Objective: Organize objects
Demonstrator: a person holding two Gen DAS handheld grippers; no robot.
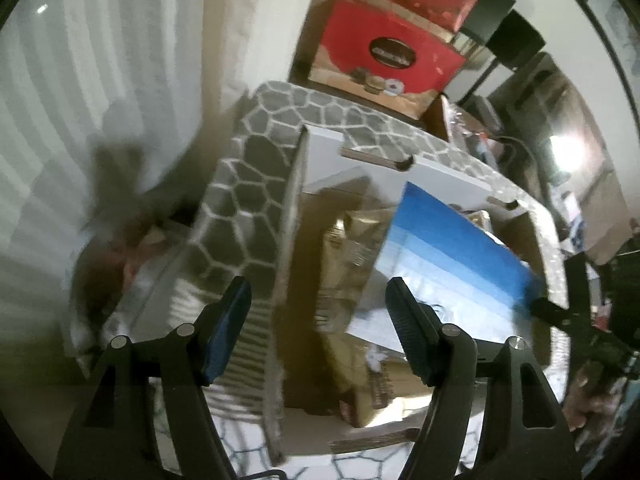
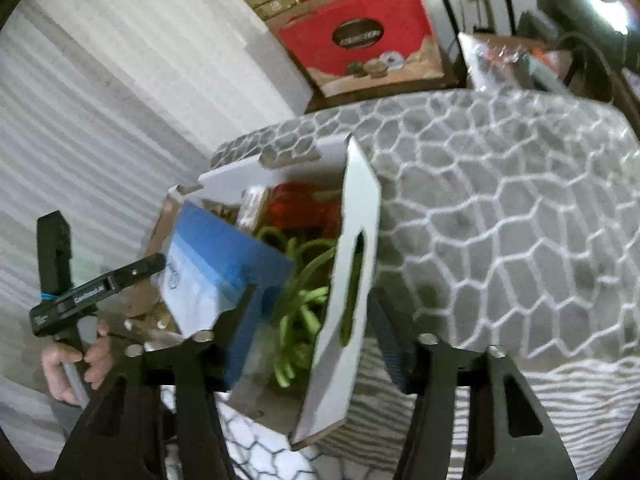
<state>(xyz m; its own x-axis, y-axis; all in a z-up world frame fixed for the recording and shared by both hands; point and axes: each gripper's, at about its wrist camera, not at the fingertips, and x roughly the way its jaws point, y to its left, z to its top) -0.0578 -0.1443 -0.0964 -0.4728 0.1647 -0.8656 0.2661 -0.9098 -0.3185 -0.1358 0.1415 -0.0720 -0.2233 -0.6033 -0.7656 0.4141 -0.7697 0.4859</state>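
On a grey cushion (image 2: 500, 216) webbed with pale lines stands an open cardboard box (image 2: 256, 172), its white flaps raised, against a wall of white ribbed panels (image 2: 100, 100). Beyond the cushion sits a red carton (image 2: 360, 40) printed with a dark oval label, with more boxes stacked above it.

Inside the open box leans a blue-and-white packet (image 1: 452, 256), tilted across the opening with its white end toward the near side. Beside it in the right wrist view lies a tangle of green cord (image 2: 304, 300), and behind that something red (image 2: 304, 208); gold-coloured packaging (image 1: 352, 248) shows in the left wrist view, blurred.

One tall white flap (image 2: 344, 292) with a slot-shaped handle hole stands upright at the box's right edge, between the fingers of the right gripper (image 2: 316, 320). That gripper's jaws are spread, with the packet's corner and the flap both in the gap; whether either pad touches them cannot be told through the blur.

The left gripper (image 1: 320, 328) hovers over the box's left wall (image 1: 280, 300) with its jaws spread and nothing pinched between them. A hand (image 2: 76, 364) holding its grip shows at the left edge of the right wrist view.
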